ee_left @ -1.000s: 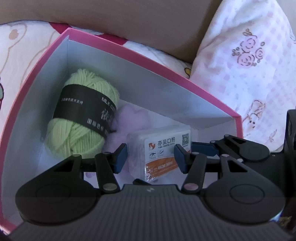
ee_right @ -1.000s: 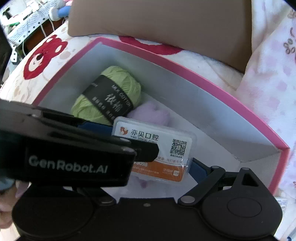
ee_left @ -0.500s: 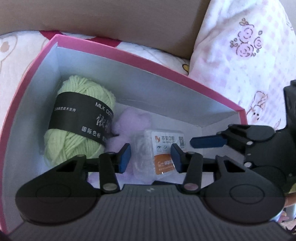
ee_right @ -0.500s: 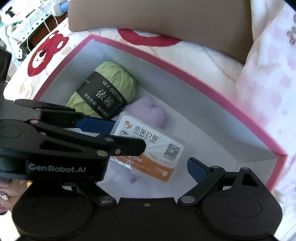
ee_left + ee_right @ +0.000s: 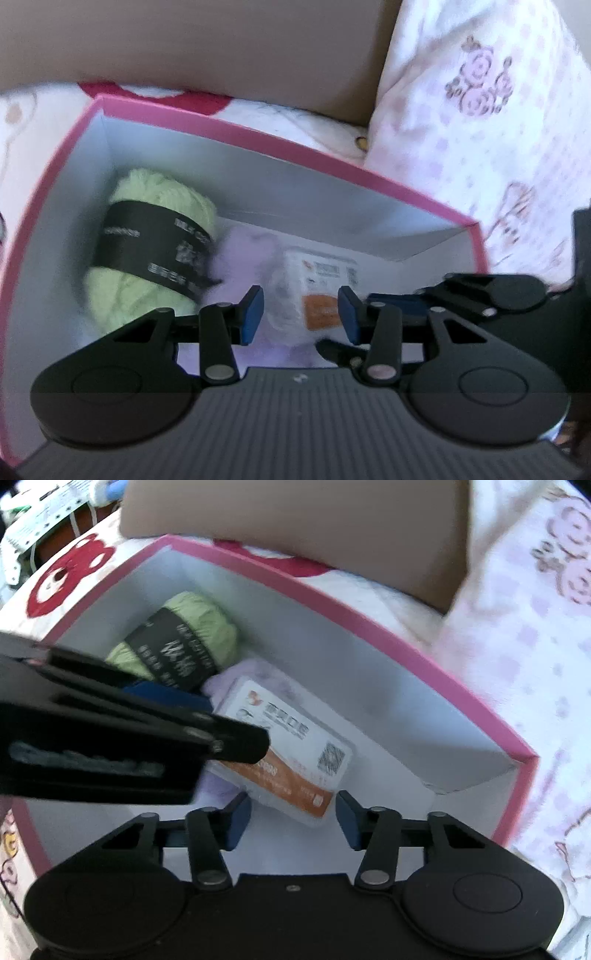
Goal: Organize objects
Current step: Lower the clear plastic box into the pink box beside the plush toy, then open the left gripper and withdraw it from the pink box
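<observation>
Green yarn ball (image 5: 192, 642), lilac plush (image 5: 240, 258) and clear plastic card case (image 5: 291, 753) stowed in pink-rimmed white box (image 5: 369, 627); left gripper (image 5: 301, 310) and right gripper (image 5: 291, 819) above case, narrowing, empty.

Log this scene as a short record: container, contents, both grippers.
container: pink box, white inside, open top
contents: green yarn with black band; lilac plush; clear case with orange label
layout: case lies tilted on the plush, yarn beside them toward the far corner
left gripper: closing, pads apart, nothing gripped, over the case
right gripper: closing, pads apart, nothing gripped, just short of the case
</observation>
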The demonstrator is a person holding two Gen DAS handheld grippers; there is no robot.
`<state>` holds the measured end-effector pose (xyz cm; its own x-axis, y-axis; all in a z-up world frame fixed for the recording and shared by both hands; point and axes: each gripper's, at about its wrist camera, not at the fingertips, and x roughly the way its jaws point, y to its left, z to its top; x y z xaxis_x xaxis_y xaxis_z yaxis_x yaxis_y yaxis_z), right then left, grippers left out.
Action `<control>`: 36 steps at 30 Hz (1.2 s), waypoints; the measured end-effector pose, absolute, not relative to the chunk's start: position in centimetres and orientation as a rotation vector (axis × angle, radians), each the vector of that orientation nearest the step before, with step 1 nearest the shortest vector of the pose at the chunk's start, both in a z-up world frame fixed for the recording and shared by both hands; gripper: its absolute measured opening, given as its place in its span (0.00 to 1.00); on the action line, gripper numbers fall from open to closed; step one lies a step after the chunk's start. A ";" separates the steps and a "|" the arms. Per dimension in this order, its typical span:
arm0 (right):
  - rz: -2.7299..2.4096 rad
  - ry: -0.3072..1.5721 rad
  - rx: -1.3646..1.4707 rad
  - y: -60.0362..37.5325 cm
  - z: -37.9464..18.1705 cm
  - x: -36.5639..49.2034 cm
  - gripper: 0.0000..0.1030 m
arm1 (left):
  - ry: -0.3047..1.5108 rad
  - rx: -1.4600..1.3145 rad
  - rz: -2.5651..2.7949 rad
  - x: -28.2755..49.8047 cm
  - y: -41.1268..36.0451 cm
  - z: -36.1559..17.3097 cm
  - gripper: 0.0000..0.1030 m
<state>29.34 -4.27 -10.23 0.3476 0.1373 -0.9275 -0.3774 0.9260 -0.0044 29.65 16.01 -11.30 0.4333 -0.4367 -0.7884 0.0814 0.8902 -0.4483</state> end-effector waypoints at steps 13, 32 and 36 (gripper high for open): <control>0.348 1.056 -0.177 -5.3 -8.9 28.7 0.40 | 1.140 -0.339 -0.323 31.3 12.9 -12.7 0.27; 0.382 1.008 -0.016 -8.9 -5.5 22.9 0.23 | 1.095 -0.242 -0.276 27.9 11.8 -6.7 0.35; 0.412 0.994 -0.018 -8.5 -4.1 21.3 0.30 | 1.092 -0.207 -0.282 26.2 11.7 -5.0 0.42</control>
<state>21.35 -8.54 -4.09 0.4752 0.3287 -0.8162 -0.3451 0.9229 0.1707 26.19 11.69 -4.98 0.4305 -0.3257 -0.8418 0.1229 0.9451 -0.3028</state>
